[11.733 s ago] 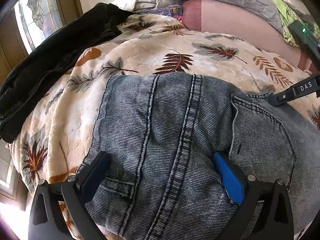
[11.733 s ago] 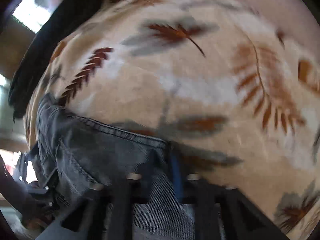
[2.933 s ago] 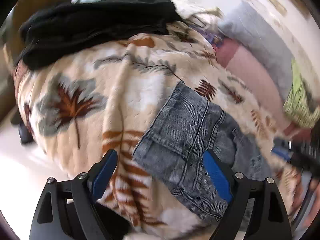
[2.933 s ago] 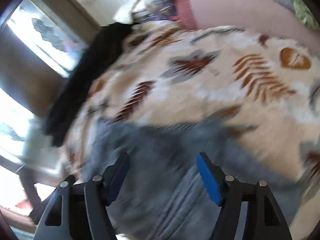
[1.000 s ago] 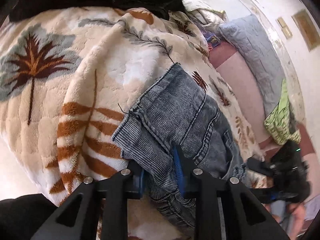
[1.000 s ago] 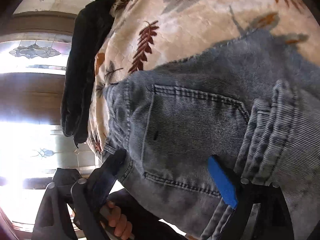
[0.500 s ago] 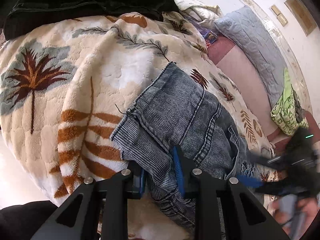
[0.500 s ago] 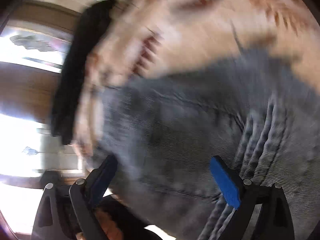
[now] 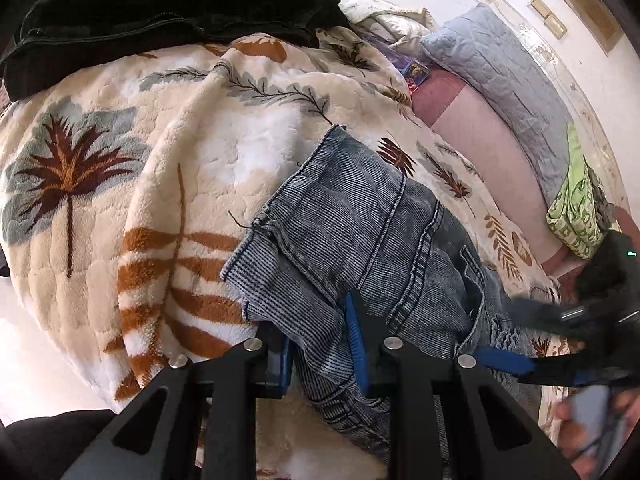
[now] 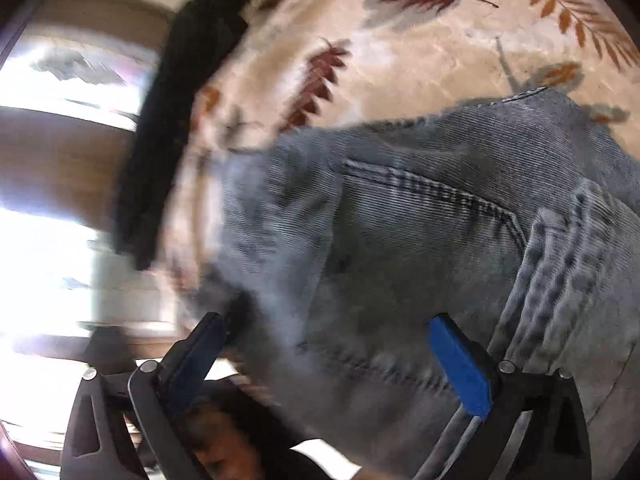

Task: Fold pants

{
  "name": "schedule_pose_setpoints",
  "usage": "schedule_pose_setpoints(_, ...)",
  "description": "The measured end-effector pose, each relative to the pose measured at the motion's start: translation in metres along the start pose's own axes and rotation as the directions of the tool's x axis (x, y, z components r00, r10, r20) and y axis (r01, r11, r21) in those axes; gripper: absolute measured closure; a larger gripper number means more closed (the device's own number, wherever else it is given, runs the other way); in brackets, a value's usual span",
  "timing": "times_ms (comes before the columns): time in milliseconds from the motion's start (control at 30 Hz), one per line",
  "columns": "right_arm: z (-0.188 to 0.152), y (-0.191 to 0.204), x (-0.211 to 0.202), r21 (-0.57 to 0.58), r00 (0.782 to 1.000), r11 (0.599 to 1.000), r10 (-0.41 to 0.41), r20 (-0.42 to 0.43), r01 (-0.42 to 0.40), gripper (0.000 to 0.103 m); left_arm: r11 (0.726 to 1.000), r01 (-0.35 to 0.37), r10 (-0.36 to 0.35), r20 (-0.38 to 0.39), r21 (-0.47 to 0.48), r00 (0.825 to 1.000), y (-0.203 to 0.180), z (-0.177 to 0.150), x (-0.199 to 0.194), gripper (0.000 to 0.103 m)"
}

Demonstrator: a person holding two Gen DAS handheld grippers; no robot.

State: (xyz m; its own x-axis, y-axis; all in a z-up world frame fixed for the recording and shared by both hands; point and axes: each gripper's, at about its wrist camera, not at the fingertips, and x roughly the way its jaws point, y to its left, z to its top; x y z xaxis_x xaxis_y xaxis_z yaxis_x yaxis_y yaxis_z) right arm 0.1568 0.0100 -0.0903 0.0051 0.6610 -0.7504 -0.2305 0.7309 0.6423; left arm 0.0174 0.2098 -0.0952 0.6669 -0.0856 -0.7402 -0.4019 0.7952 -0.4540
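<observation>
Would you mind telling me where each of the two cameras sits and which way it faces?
Left wrist view: sits on the left gripper, looks along its fingers across the jeans and leaf blanket; the fingers are clamped on denim, and the right gripper shows at the right edge.
Right wrist view: sits on the right gripper, looks over the jeans' back pocket toward a window; its fingers are spread open.
Shared: jeans, blanket and the black garment.
</observation>
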Motion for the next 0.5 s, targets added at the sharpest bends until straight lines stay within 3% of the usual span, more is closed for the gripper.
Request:
schedule_pose_setpoints(167,-0.026,-0.034,-0.060,0.072,0.990,0.996,0.040,0.132,-0.050,0.002,0.999,-0.034,0.033,0.013,0.035,0.999,-0.005,0.000,-0.001,0.080)
schedule_pose_setpoints(300,-0.050,-0.075,-0.069,0.148,0.985,0.983,0.088,0.150,-0.110,0.001,0.995,-0.066,0.062,0.049,0.081,0.997,-0.019,0.000,-0.009,0.084)
schedule_pose_setpoints(367,-0.061,-0.105,-0.056,0.200,0.992,0.974,0.088,0.095,-0.106,0.001,0.988,-0.085,0.074,0.094,0.129,0.993,-0.036,0.000,-0.017,0.086)
schedule_pose_setpoints(433,-0.067,-0.120,-0.061,0.217,0.965,0.949,0.193,0.177,-0.229,0.000,0.975,-0.106,0.080,0.137,0.194,0.987,-0.056,-0.001,-0.027,0.088)
schedule_pose_setpoints(500,-0.068,-0.126,-0.068,0.245,0.952,0.928,0.237,0.193,-0.281,0.001,0.958,-0.130,0.085,0.178,0.258,0.980,-0.078,-0.002,-0.037,0.089)
